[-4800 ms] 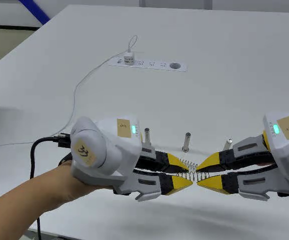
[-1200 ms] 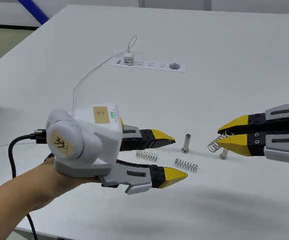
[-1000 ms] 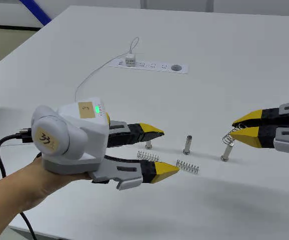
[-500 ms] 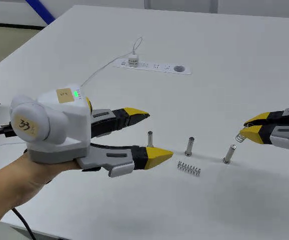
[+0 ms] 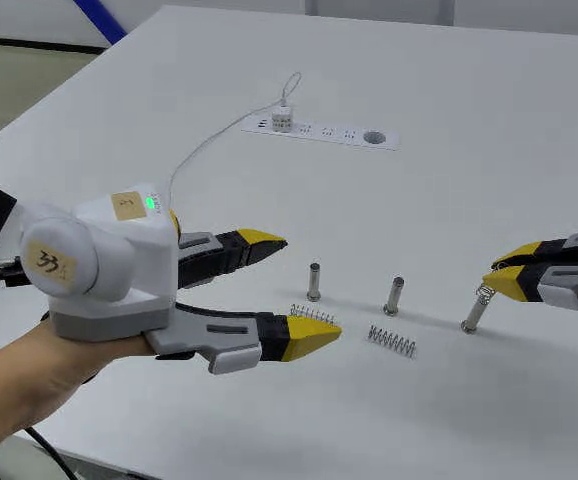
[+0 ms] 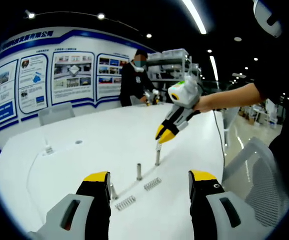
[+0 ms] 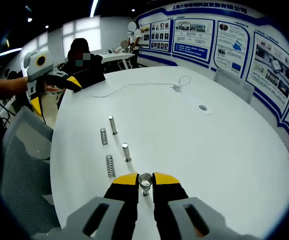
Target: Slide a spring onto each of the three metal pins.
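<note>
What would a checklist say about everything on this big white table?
Surface: white table, mostly bare.
Job's things: three pins, left pin, middle pin, right pin; two loose springs lying flat; third spring at the right pin's top.
Clutter: power strip with a white plug.
Grippers: left tongs open, empty; right tongs shut on the third spring.
Cables: white cable from the plug; black cable behind the left tongs.
Surroundings: wall posters, chair, person.
</note>
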`<act>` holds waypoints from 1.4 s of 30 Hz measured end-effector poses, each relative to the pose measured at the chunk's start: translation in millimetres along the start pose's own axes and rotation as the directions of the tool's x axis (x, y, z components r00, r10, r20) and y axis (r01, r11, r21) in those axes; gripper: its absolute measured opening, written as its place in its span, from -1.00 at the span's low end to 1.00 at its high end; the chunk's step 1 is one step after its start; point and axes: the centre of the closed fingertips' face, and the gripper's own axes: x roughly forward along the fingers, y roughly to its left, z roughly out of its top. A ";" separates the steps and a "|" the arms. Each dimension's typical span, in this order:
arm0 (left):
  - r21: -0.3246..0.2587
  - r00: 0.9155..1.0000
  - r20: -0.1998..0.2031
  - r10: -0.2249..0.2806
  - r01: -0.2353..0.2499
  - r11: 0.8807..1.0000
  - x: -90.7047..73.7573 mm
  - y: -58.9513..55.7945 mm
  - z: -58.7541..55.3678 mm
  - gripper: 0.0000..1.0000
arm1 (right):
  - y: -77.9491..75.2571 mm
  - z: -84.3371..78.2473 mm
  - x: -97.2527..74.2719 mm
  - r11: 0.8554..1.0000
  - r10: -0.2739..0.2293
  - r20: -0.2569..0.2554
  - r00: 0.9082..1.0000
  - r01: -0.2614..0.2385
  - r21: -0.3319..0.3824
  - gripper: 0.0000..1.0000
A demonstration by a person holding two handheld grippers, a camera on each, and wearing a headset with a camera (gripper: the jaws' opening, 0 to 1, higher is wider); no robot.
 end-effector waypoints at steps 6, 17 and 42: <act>-0.027 1.000 -0.001 -0.009 0.009 1.000 -1.0 -1.4 -0.9 0.32 | 0.6 -1.3 1.8 1.000 -0.004 -0.016 1.000 0.004 -0.002 -0.77; -0.042 1.000 0.000 -0.011 0.011 0.999 -0.2 -3.4 -2.5 0.31 | 2.9 -2.6 0.0 1.000 -0.010 -0.042 0.999 0.010 0.001 -0.77; -0.067 1.000 0.001 0.007 -0.007 0.998 -3.4 -0.9 -6.7 0.30 | 2.1 -4.4 -0.4 0.999 -0.022 -0.099 0.995 0.026 0.042 -0.77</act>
